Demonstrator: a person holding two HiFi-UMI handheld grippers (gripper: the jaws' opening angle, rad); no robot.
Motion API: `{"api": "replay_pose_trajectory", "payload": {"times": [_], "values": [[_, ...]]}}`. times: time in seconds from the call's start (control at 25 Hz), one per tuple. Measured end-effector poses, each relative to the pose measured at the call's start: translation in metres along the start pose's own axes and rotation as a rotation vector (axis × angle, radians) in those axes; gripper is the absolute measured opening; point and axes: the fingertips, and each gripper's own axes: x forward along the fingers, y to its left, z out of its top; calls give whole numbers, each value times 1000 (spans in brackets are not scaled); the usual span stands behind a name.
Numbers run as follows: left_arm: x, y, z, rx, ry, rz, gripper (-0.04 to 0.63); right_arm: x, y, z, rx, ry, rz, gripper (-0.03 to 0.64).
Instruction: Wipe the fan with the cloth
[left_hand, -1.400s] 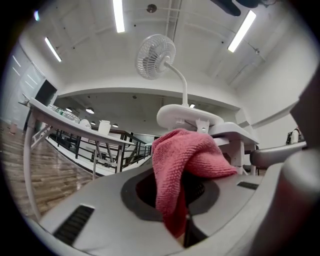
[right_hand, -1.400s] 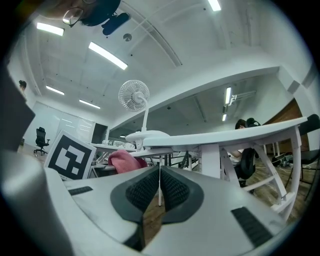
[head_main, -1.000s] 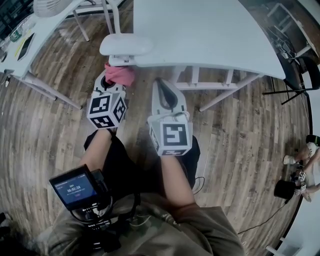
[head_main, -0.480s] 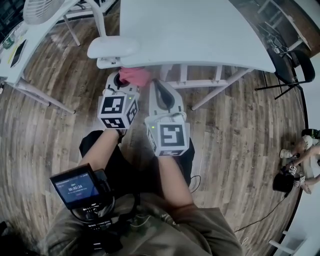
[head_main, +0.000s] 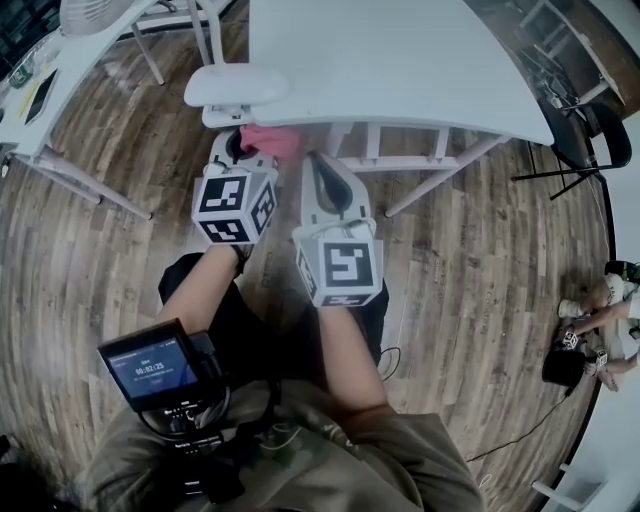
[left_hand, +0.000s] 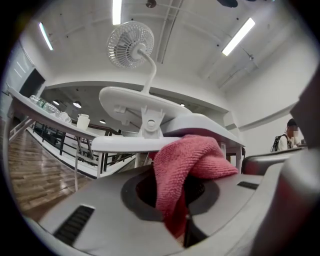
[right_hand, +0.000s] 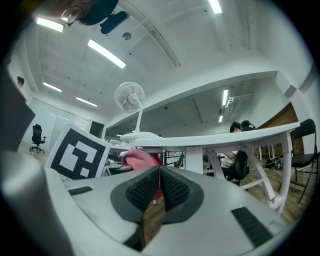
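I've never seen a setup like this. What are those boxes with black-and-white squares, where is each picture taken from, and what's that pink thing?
There is no robot here. A person holds a two-jaw gripper in each hand, and the patterned cubes are parts of those grippers.

The head view comes from a camera on the person's head, looking down at the left gripper, the right gripper, a white table and the wooden floor. The other two views come from a camera riding on each gripper, looking along its jaws.

The left gripper's jaws pinch a pink cloth. The right gripper's jaws are shut with nothing held. A white fan is clipped to the table's edge.
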Motion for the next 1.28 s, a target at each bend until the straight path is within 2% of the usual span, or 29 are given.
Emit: {"api": "replay_pose_trajectory", "payload": {"times": [0.44,0.92,1.28], "values": [[-8,19,4,31,-8,19,74,7,23,1,-6,-16,37,6],[-14,39,3,30,-5,61,74,11,20,-16,-8,38,52,6],[-28,67,0,18,2,110,72,19,35,-23,16,48,89,6]]}}
